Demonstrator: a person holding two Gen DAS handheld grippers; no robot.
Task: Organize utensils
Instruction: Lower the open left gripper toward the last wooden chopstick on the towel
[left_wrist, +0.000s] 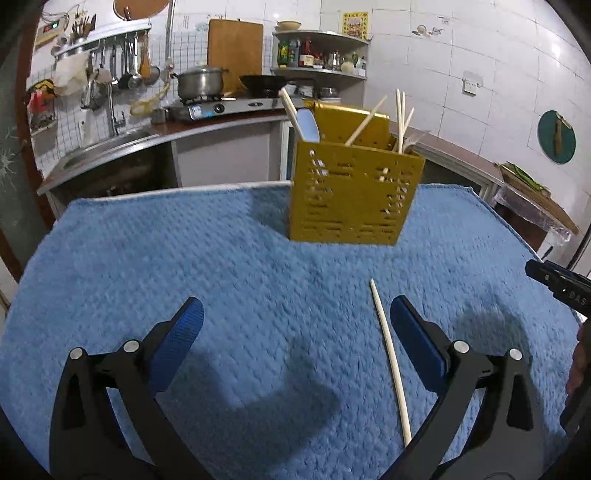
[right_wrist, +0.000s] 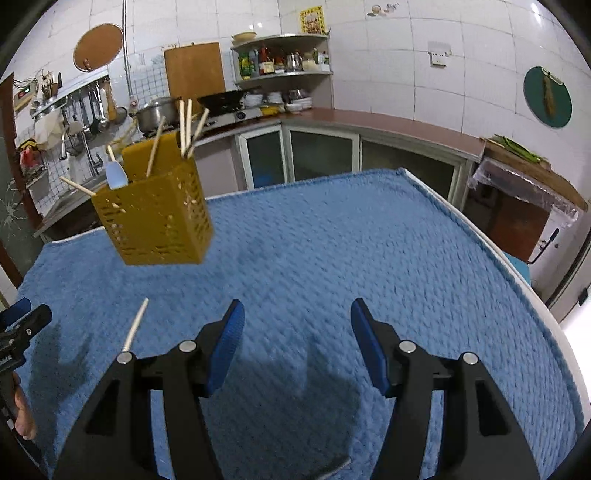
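Observation:
A yellow perforated utensil holder (left_wrist: 354, 195) stands on the blue towel (left_wrist: 184, 258) at the far side. It holds several chopsticks and a pale blue spatula (left_wrist: 308, 125). One loose chopstick (left_wrist: 391, 362) lies on the towel, just inside my left gripper's right finger. My left gripper (left_wrist: 295, 317) is open and empty above the towel. In the right wrist view the holder (right_wrist: 155, 218) is far left and the loose chopstick (right_wrist: 135, 325) lies left of my right gripper (right_wrist: 297, 317), which is open and empty.
The towel covers a table with a white edge (right_wrist: 517, 273) at the right. Behind it run a kitchen counter with a stove, a pot (left_wrist: 199, 81), a sink and shelves. The other gripper's tip (left_wrist: 554, 280) shows at the right edge of the left wrist view.

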